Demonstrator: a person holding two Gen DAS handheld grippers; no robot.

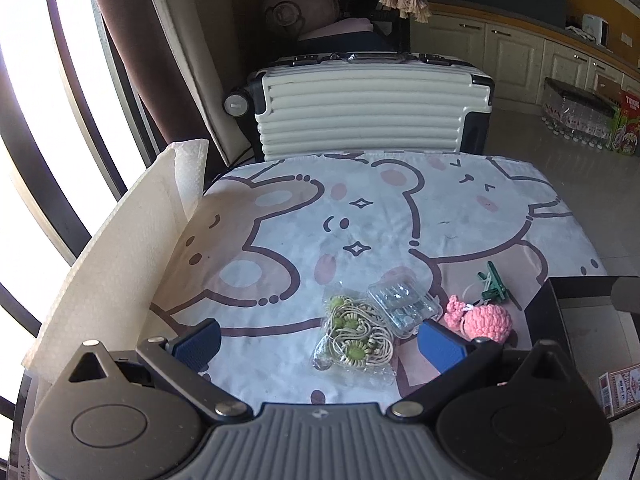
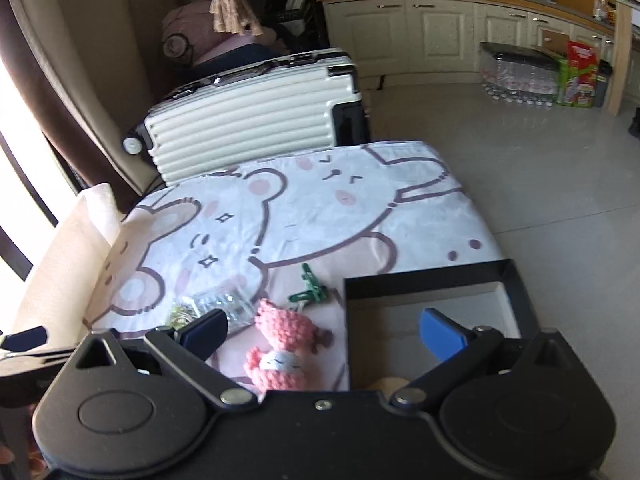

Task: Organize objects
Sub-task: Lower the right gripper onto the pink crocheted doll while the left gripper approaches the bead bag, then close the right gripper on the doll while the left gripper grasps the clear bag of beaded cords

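Both claws gape wide, holding nothing. The left claw (image 1: 320, 342) frames a crinkled clear bag of beaded cord (image 1: 356, 340); a clear ribbed case (image 1: 402, 306) touches it at 1 o'clock, contents unreadable. The right claw (image 2: 326, 334) partly hides a pink crocheted doll (image 2: 282, 346). A green clip (image 2: 310, 288) lies beyond, beside the black box (image 2: 516, 292), cut off below, on the cartoon-print bench (image 2: 320, 208).

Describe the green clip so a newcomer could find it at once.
Start at the cartoon-bear tablecloth, then go to the small cluster beside the black box. The green clip lies farthest back there, behind the pink crochet toy: the only hard green plastic piece.
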